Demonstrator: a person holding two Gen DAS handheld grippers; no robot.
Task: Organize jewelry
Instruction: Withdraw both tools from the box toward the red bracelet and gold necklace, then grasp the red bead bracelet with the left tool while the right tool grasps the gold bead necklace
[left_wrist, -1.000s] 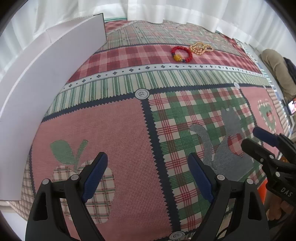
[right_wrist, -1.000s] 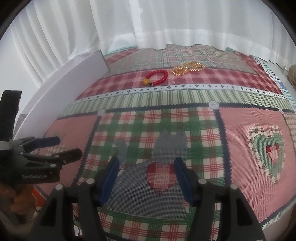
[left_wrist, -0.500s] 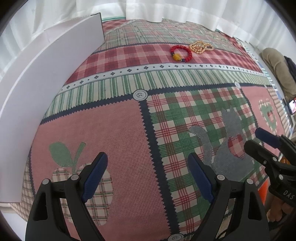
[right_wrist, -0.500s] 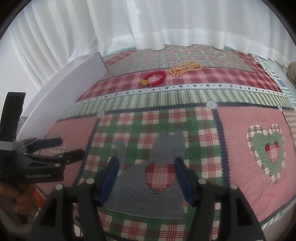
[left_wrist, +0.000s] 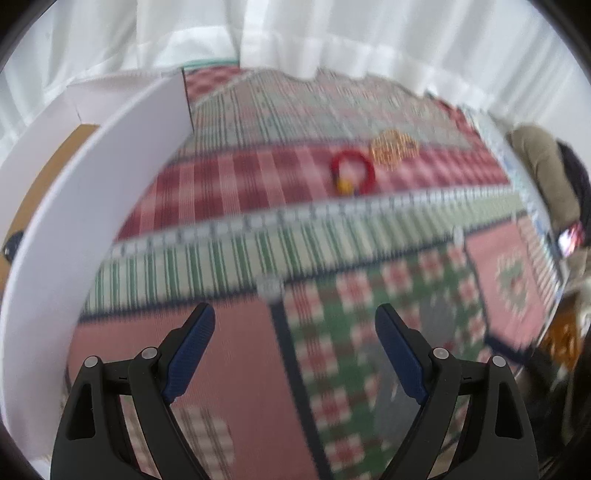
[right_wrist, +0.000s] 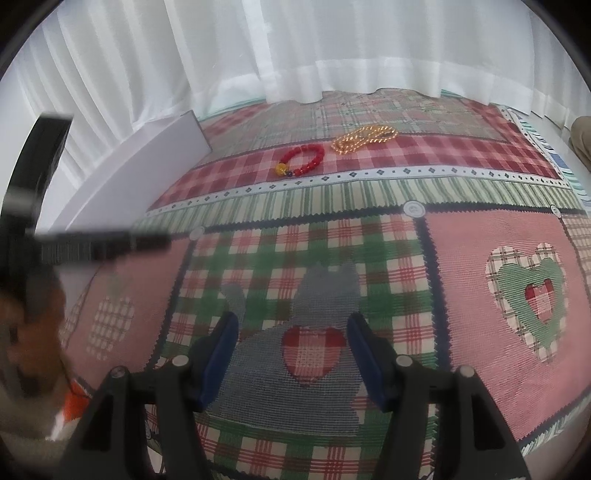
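In the left wrist view, which is smeared with blur, the left gripper (left_wrist: 294, 325) hangs over the patchwork tablecloth (left_wrist: 236, 354) with its blue-padded jaws spread wide and nothing between them. Farther off, on the red checked band, lies the red bead bracelet (left_wrist: 352, 175), and just beside it on the right the gold bead necklace (left_wrist: 394, 147) (its beads cannot be made out here). A white board (left_wrist: 92, 206) stands on edge along the left side of the cloth, and white curtains (left_wrist: 332, 37) hang behind.

In the right wrist view the right gripper (right_wrist: 291, 341) sits above the grey cat patch with its red heart, jaws partly apart and holding nothing. The red bead bracelet (right_wrist: 301, 159), with one yellow bead, and the gold bead necklace (right_wrist: 364, 138), bunched in loops, rest close together on the red checked band, well away from both grippers. At the left edge the left gripper (right_wrist: 110, 242) shows as a dark blur above the cloth, with a hand (right_wrist: 33, 336) below it.
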